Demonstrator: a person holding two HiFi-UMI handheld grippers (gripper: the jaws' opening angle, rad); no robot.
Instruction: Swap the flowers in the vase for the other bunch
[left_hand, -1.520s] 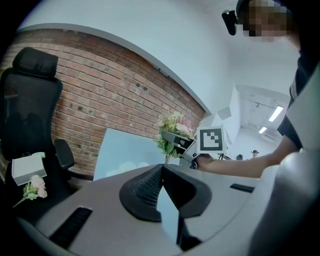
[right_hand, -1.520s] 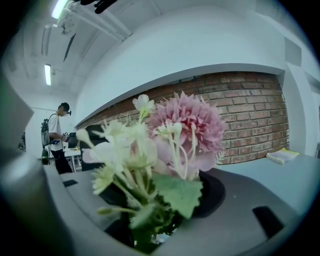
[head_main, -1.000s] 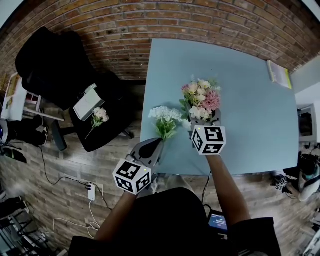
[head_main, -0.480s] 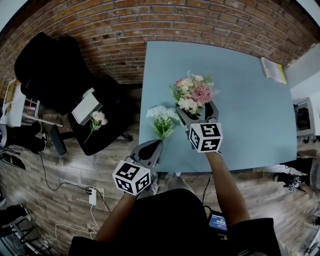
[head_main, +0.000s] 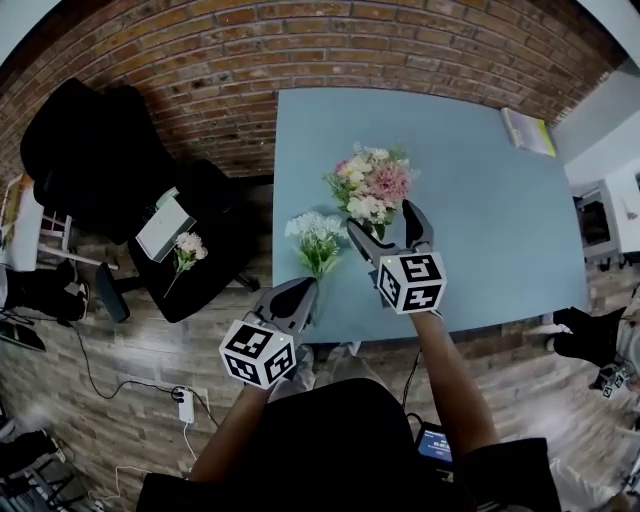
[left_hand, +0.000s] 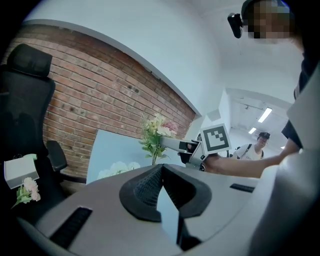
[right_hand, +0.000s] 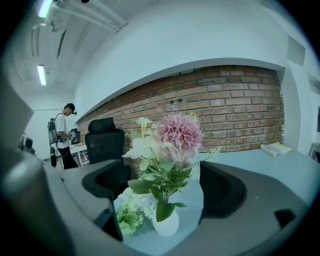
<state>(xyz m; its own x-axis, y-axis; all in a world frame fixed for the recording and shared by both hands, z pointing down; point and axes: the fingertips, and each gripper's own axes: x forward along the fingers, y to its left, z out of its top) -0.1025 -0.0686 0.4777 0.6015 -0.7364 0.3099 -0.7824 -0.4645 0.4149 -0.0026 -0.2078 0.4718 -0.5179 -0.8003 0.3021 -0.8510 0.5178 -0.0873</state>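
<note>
Holds the right gripper (head_main: 385, 225) low over the near part of the pale blue table (head_main: 480, 220), jaws spread wide, having just been opening, one on each side of the small white vase (right_hand: 166, 224) and touching neither it nor the flowers. Leaves the vase upright on the table, filled with a mixed bouquet (head_main: 370, 185) of pink, cream and white blooms above green leaves. Shows the other bunch (head_main: 315, 232), white flowers on green stems, lying flat on the table just left of the vase, heads pointing away from the person, stems toward the near edge. Holds the left gripper (head_main: 298, 292) at that near edge, just beside those stems, jaws pressed together with nothing between them. Off the table to the left: a black chair (head_main: 210, 272) carrying a white box (head_main: 165, 228) and a small pale sprig (head_main: 186, 248) of flowers. Behind the table: a brick wall (head_main: 330, 40). At the far right corner of the table: a yellow-green book (head_main: 528, 130).
</note>
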